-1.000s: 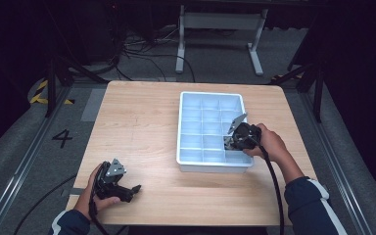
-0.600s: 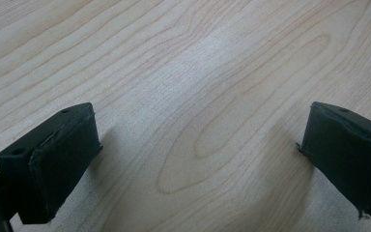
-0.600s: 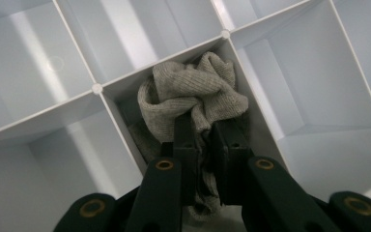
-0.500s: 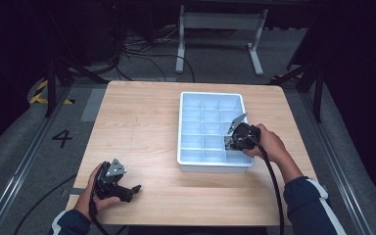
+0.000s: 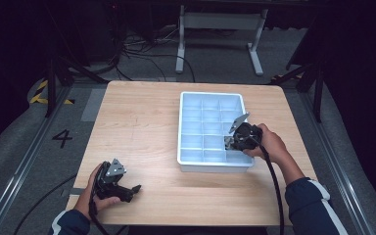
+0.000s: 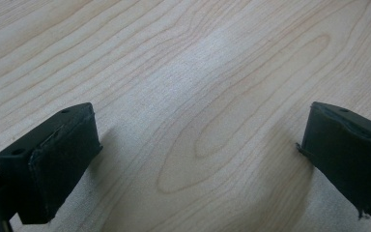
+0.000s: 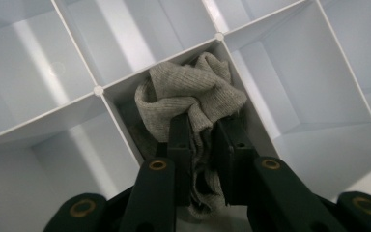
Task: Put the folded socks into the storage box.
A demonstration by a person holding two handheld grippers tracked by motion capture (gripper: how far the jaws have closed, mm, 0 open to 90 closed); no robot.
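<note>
- high view: a white divided tray [image 5: 188,122] sits on the right half of the wooden table [image 5: 137,127]; it is the landmark for every place below.
- the right gripper [image 5: 233,143] is tipped down into a compartment on the tray's right side, in the 2nd row from the tray's near edge, and the right hand [image 5: 269,144] holding it lies over the tray's right rim.
- right gripper view: a crumpled grey sock [image 7: 193,96] lies inside that 1 compartment, bunched against its far corner where 2 dividers meet.
- the right gripper's [image 7: 204,145] jaws stand narrow with a fold of the sock between them; they have just been opening a little, and the cloth is still pinched between the pads.
- the compartments around that one look bare and white.
- high view: the left gripper [image 5: 133,190] rests low near the table's near left corner, well apart from the tray, held by the left hand [image 5: 98,193].
- left gripper view: the left gripper's [image 6: 198,159] jaws stand wide, with bare wood grain between them.
- a dark cable [image 5: 274,186] trails from the right gripper back along the person's blue sleeve [image 5: 313,205], away from the tray.
</note>
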